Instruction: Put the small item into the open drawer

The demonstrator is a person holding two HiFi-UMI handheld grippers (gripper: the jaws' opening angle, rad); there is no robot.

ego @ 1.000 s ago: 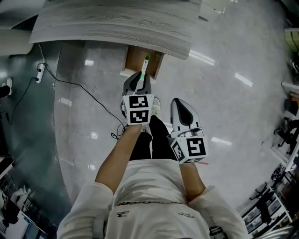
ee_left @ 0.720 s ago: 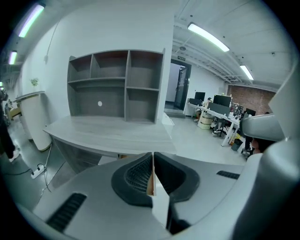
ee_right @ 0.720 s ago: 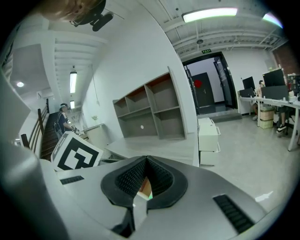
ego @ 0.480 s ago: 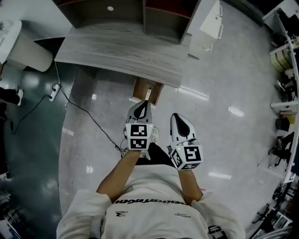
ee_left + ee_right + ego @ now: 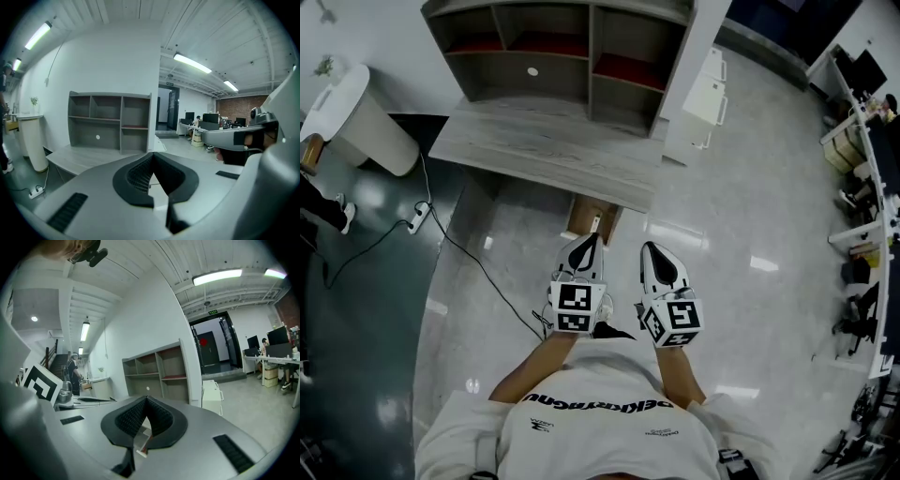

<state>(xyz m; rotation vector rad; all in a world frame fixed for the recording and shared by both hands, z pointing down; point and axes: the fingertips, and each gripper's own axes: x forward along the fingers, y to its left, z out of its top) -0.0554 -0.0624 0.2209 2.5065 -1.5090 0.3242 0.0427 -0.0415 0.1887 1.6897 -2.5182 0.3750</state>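
The open wooden drawer sticks out from under the grey desk. A small white item lies inside it near its front edge. My left gripper hovers just short of the drawer, shut with nothing between its jaws; in the left gripper view the tips meet. My right gripper is level with it to the right, also shut and empty, its tips together. Both are held close to the person's chest.
A grey shelf unit stands on the desk's far side. A white cabinet is to its right and a white round bin to its left. A power strip with cable lies on the glossy floor. Office desks line the right edge.
Both grippers have drawn back from the drawer toward the person's body, and the view now takes in more of the room. The small item stays in the drawer, apart from the left gripper.
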